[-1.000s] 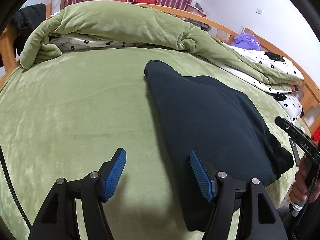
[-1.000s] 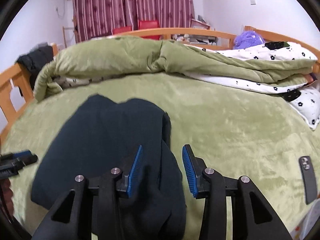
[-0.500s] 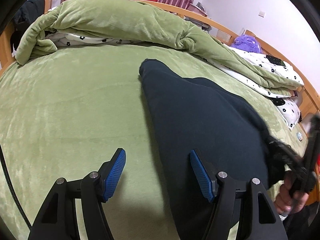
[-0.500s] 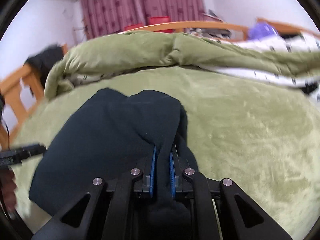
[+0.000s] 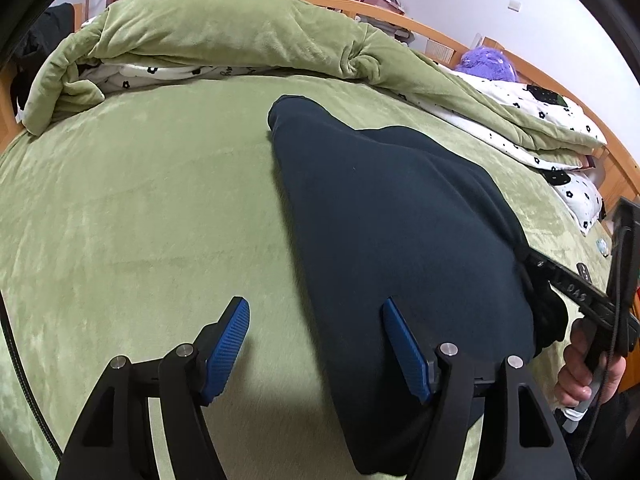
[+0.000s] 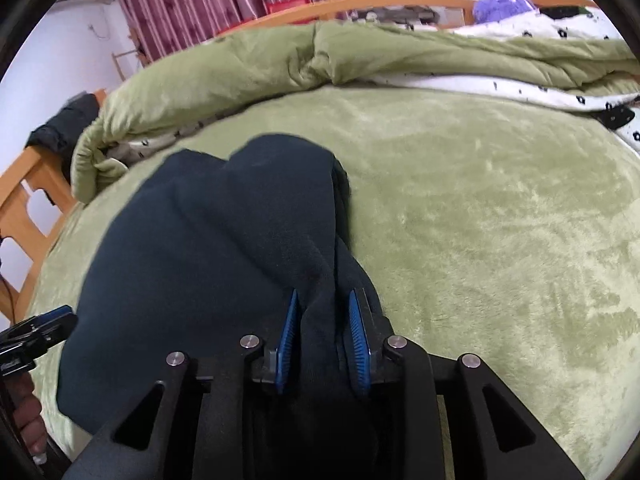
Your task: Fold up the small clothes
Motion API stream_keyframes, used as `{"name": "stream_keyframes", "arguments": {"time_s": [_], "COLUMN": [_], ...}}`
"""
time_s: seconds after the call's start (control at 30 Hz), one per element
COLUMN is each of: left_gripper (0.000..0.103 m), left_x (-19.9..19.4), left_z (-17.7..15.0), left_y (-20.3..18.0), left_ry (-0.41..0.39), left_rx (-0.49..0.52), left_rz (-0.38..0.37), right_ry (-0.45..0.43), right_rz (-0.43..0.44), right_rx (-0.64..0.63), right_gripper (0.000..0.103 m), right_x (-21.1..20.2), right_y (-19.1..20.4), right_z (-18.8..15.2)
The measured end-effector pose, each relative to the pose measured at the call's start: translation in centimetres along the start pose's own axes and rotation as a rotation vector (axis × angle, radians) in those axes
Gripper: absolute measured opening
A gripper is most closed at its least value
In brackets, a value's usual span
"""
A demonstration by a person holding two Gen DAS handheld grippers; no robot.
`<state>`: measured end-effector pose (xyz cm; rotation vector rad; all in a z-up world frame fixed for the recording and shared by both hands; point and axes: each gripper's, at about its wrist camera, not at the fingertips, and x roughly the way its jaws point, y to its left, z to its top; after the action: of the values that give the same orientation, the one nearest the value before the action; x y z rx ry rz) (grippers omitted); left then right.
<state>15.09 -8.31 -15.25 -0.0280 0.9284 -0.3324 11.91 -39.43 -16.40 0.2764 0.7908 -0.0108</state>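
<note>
I see the dark navy fleece garment (image 5: 392,240) lying on the bed with the light green plush cover (image 5: 140,208), and I take this garment as my landmark. It lies flat and seems already folded, with its narrow rounded end pointing to the rumpled green quilt with white flowered lining (image 5: 224,32) at the far side of the bed.

My left gripper (image 5: 316,344) hovers over the near left edge of the garment. Its blue ribbed fingers (image 5: 226,344) stand wide apart and hold nothing; one finger is above the bare cover just left of the garment, the other is above the dark cloth.

My right gripper (image 6: 323,340) is at the near right corner of the garment. Its fingers stand narrow and have just been opening a little, with a raised fold of the navy cloth between them. The blue pads seem to touch this fold on both sides.

A purple plush toy (image 5: 488,64) lies well beyond the garment, near the wooden bed frame (image 6: 24,200).
</note>
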Motion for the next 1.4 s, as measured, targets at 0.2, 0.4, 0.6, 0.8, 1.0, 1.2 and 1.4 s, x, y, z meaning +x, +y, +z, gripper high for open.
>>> {"name": "stream_keyframes", "arguments": {"time_s": [0.2,0.4,0.6,0.8,1.0,1.2,1.4], "left_gripper": [0.067,0.067,0.067,0.069,0.081,0.081,0.081], "left_x": [-1.4,-2.7,-6.4,-11.9,-16.2,-19.0,-20.8], "left_z": [-1.2,-2.8,-3.5,-2.2,-2.1,-3.1,-4.2], "left_y": [0.0,-0.3,-2.0,-3.6,-5.0,-5.2,-5.1], "left_ry": [0.004,0.050,-0.005,-0.102,-0.155,-0.194,-0.209], "left_rx": [0.006,-0.032,-0.003,0.014,0.029,0.000,-0.020], "left_rz": [0.003,-0.039,-0.044,0.011,0.076,0.111,0.126], "right_ry": [0.037,0.004,-0.030,-0.049,-0.076,-0.096,-0.100], "right_rz": [-0.099,-0.159,-0.204,-0.185,-0.171,-0.162,-0.148], "right_rx": [-0.004,-0.019,-0.050,-0.048,-0.084,-0.136,-0.127], "right_gripper": [0.026,0.034,0.056,0.060,0.084,0.090,0.090], "right_x": [-0.8,-5.0,-9.7,-14.9,-18.8,-22.2,-24.3], "right_y": [-0.2,0.6,2.0,4.1,6.5,8.6,9.1], "right_z": [-0.9,-0.9,-0.8,-0.1,-0.3,-1.5,-2.4]}}
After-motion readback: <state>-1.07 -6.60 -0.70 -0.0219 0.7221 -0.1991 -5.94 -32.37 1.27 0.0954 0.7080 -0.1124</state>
